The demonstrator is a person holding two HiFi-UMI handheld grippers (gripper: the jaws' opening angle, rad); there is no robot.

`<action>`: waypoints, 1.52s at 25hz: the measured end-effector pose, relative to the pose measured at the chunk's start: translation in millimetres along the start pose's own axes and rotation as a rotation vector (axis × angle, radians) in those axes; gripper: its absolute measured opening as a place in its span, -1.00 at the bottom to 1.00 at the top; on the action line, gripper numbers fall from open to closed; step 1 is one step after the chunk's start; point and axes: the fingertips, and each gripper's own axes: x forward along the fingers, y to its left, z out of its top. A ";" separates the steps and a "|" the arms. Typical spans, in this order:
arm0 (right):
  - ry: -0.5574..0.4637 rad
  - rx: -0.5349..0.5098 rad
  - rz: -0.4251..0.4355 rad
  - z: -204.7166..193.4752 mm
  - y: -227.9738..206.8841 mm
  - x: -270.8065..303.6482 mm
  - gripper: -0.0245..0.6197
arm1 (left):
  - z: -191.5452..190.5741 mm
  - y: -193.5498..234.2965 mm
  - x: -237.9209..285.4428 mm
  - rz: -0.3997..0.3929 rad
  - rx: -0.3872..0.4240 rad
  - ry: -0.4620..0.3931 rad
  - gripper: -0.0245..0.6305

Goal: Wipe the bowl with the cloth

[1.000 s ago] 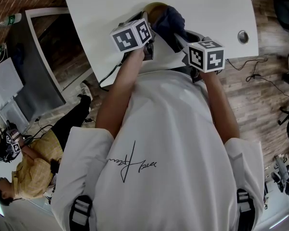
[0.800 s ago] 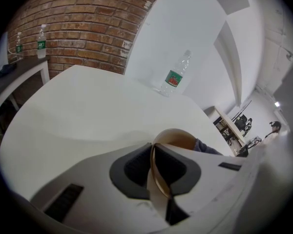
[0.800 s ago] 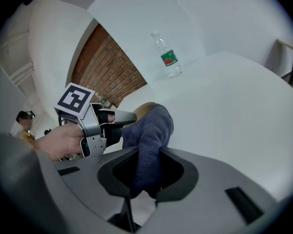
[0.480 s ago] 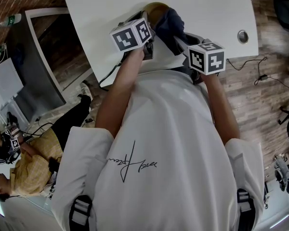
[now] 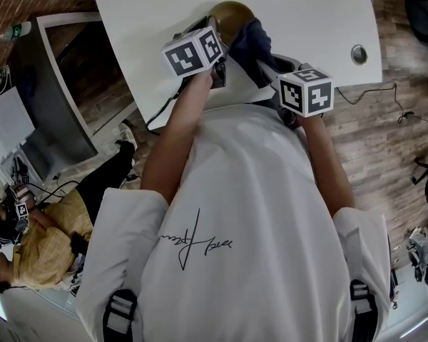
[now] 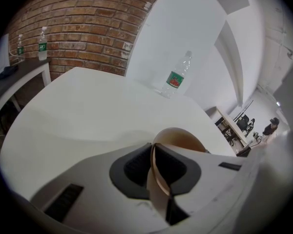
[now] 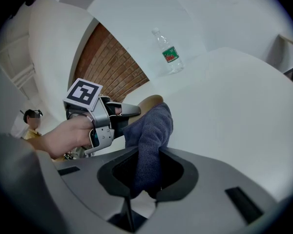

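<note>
head view: the left tool (image 5: 221,40) holds the brown bowl (image 5: 232,11) over the white bench (image 5: 307,13), and the blue cloth (image 5: 251,35) touches the bowl. left gripper view: the jaws are clamped on the bowl's rim. right gripper view: the right tool (image 7: 145,182) is clamped on the cloth, which lies against the bowl.

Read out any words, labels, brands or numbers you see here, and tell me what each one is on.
White shirt: one handwritten script line, upside down, not legible.
Bottle on the table: green and red label, print too small to read.
Left marker cube and right marker cube: black-and-white square patterns, no words.
</note>
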 end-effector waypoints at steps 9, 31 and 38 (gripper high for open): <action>0.007 -0.024 0.016 2.4 2.7 -2.7 -0.73 | 0.6 0.8 -0.9 0.005 0.005 -0.003 -0.86; 0.005 -0.097 0.016 46.1 -23.8 -9.9 -0.73 | 0.3 1.4 -3.2 -0.005 0.026 0.001 -0.88; 0.004 -0.113 0.020 48.1 -27.6 -15.9 -0.73 | 7.4 -8.4 -11.9 -0.032 0.081 -0.042 -0.52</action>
